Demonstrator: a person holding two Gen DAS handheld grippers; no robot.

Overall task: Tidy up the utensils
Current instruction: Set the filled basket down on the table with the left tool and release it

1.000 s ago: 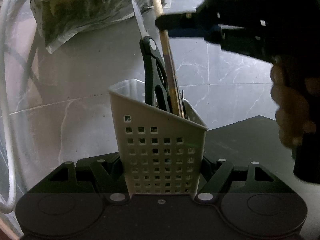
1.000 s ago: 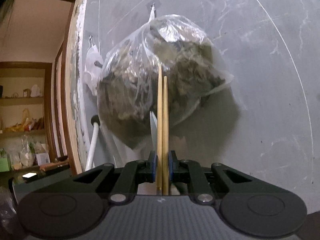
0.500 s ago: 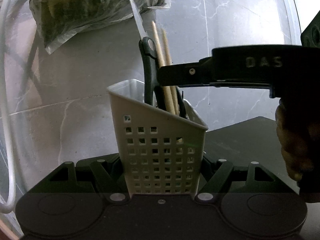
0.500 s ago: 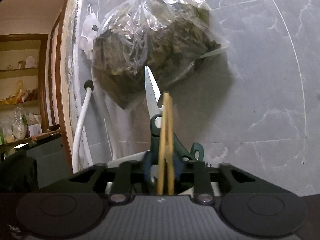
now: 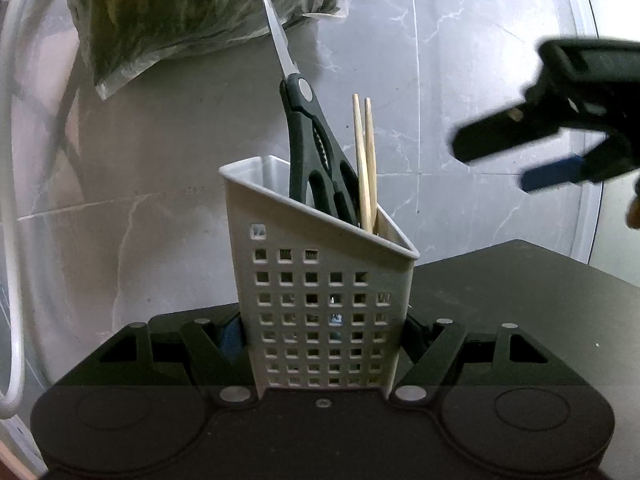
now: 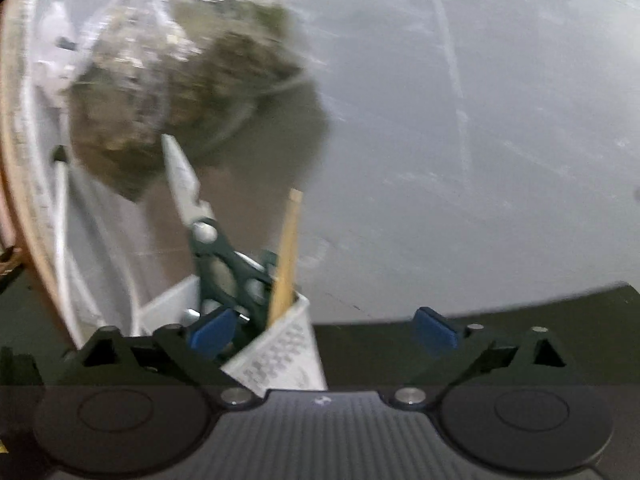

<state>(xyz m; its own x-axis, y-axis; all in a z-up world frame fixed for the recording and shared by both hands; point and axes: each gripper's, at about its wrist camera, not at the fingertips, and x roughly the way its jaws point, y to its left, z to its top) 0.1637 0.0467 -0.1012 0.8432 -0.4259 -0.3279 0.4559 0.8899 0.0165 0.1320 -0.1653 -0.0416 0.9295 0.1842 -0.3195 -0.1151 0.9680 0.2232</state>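
Landmark: the utensil holder [image 5: 320, 304], a pale perforated caddy; every place below is given relative to it.
Hose: a white hose [image 5: 10, 240] hangs well to the left of the holder, against the wall.
Bag: a clear plastic bag of dark leafy matter [image 5: 180, 20] hangs on the wall above and to the left of the holder.
Left gripper [image 5: 320, 344]: your left claw is clamped on the holder's lower walls, one finger on each side, keeping it upright.
Scissors [image 5: 316, 152]: they stand in the holder handles down, blade up, leaning left.
Chopsticks [image 5: 366, 160]: the pair stands in the holder just right of the scissors, tips above the rim, touched by no claw.
Right gripper [image 6: 324, 330]: your right claw's jaws have just been opening and stand wide apart with nothing between them; in the left wrist view it sits up and to the right of the holder, clear of the chopsticks.
Progress: judged from this, scissors and chopsticks are stowed. No loose utensil is in view, so you cannot tell what is left.
Surface: the holder rests over a dark flat top [image 5: 520, 280] that extends to its right.
Room: a grey marble-veined tiled wall [image 5: 460, 80] stands behind the holder; the right wrist view is blurred.
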